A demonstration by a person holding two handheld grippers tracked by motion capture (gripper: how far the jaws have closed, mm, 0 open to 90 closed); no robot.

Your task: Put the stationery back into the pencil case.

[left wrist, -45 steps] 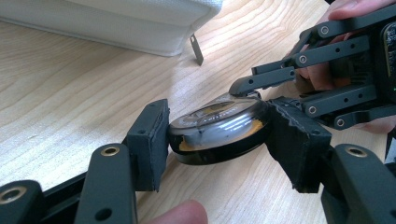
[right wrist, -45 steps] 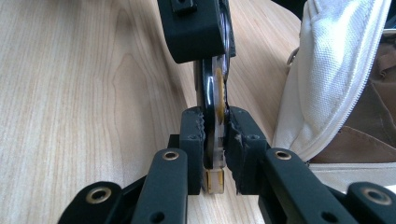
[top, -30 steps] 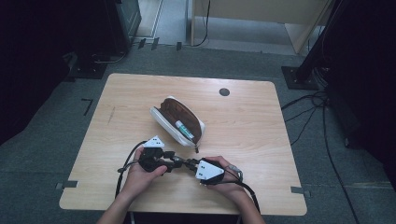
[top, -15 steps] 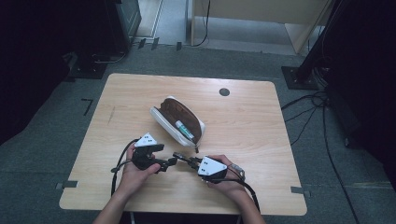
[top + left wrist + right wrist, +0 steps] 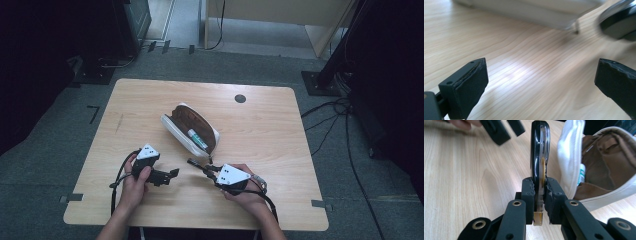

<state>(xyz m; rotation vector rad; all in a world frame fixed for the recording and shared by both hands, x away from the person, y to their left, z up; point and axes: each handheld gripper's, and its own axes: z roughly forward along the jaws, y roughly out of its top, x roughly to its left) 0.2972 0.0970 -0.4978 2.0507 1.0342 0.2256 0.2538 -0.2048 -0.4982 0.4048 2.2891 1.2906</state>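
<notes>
Starting nearest the person: what is the right gripper (image 5: 541, 192) doing?

Pinching a flat black dispenser (image 5: 539, 150) edge-on. The pads press on both of its faces and it sticks straight out ahead of the jaws (a correction-tape roller, by the look of it).

And the left gripper (image 5: 541, 80)?

Spread wide with nothing between the jaws, just bare table (image 5: 519, 72). They have just been opening. From above it sits low on the left, apart from the dispenser's tip.

So where does the dispenser want to go?

My guess is the pouch (image 5: 175, 129), the white one with the brown lining, lying open a little farther up the table. A green-and-white tube (image 5: 197, 138) already lies inside.

Which way is it from the dispenser?

In the right gripper view the pouch's mouth opens just beyond and to the right of the dispenser, very near it. In the high view the pouch's long axis runs from upper left to lower right, and the dispenser (image 5: 196, 162) points roughly the same way, alongside the near wall rather than at the opening.

Which hand is closer?

The right, clearly — its load lies just beside the pouch's lower end. I'd judge the coming move turns on lifting over that near wall and swinging toward the mouth — the left hand is free to steady the pouch.
</notes>
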